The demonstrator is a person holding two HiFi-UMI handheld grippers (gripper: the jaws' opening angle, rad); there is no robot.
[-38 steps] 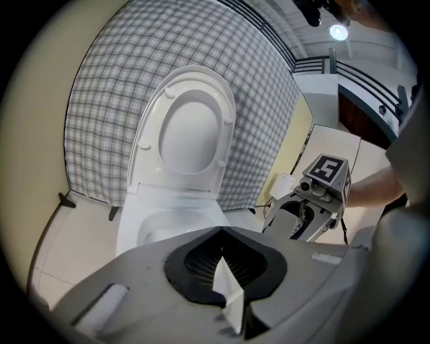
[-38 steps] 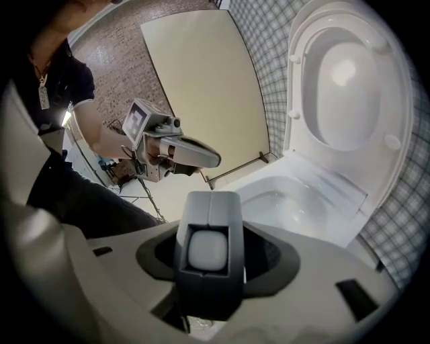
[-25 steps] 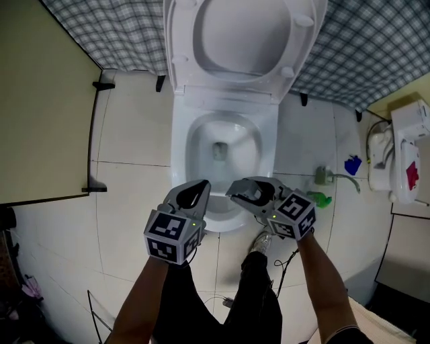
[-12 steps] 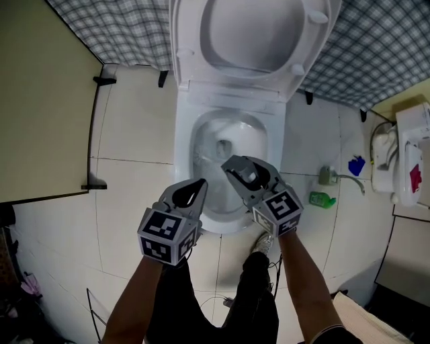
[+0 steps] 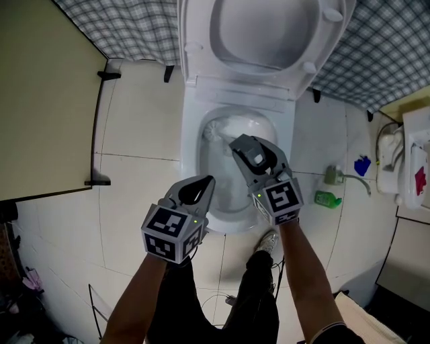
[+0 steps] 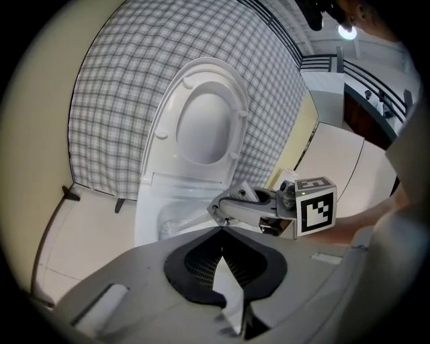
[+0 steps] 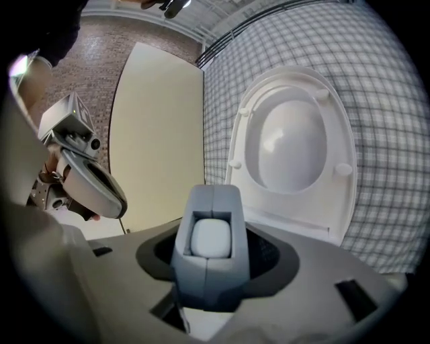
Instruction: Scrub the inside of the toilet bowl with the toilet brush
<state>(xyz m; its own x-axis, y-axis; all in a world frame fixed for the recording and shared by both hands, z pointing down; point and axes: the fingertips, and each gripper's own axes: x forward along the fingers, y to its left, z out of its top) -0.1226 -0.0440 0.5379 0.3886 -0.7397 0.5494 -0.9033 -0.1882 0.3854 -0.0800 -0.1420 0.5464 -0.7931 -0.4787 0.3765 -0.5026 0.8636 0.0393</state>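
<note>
Right gripper (image 5: 250,154) clamps the toilet brush (image 5: 216,129) by its grey handle, bristles inside the toilet bowl (image 5: 281,138); left gripper (image 5: 203,186) closed, empty. Pale tiled floor (image 5: 134,127), checked wall (image 5: 114,20).

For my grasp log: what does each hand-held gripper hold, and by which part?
The right hand-held gripper holds the toilet brush by the top end of its handle; the left hand-held gripper holds nothing.

Brush (image 5: 216,129) in bowl (image 5: 230,226), lid (image 5: 265,30) up behind, bottle (image 5: 328,199) R of bowl
</note>
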